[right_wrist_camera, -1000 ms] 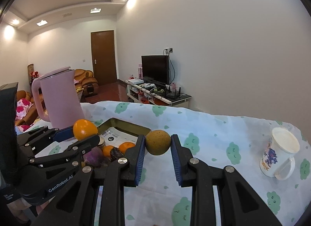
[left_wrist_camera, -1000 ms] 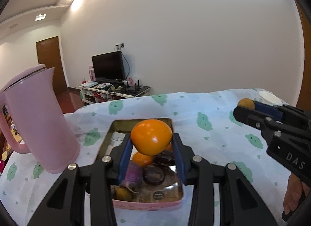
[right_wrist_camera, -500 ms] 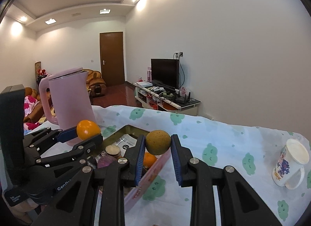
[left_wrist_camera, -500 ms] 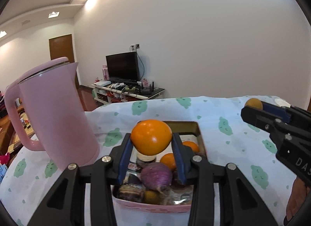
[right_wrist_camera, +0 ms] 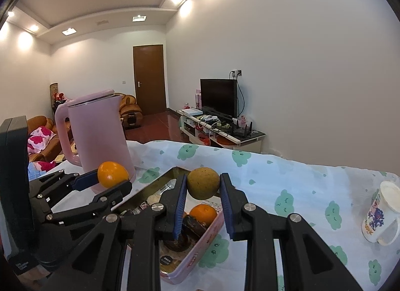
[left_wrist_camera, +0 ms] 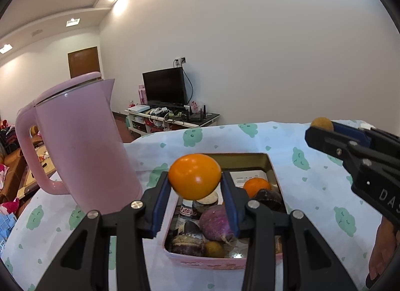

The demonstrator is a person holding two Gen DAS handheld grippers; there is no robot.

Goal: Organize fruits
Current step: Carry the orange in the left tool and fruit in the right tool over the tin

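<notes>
Fruit handling: left gripper point(left_wrist_camera: 195, 186) clamps an orange point(left_wrist_camera: 194, 176), right gripper point(right_wrist_camera: 203, 194) a brownish fruit point(right_wrist_camera: 203, 183), both above the tin point(left_wrist_camera: 271, 166). Round, firm, smooth-skinned; likely to roll. Grip across the widest part.

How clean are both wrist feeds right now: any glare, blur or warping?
Left wrist: sharp, fisheye-bowed edges, a small highlight on the orange, ceiling lights blown out. Right wrist: equally sharp, dark corner vignette, ceiling spots flare, brownish fruit evenly lit.
</notes>
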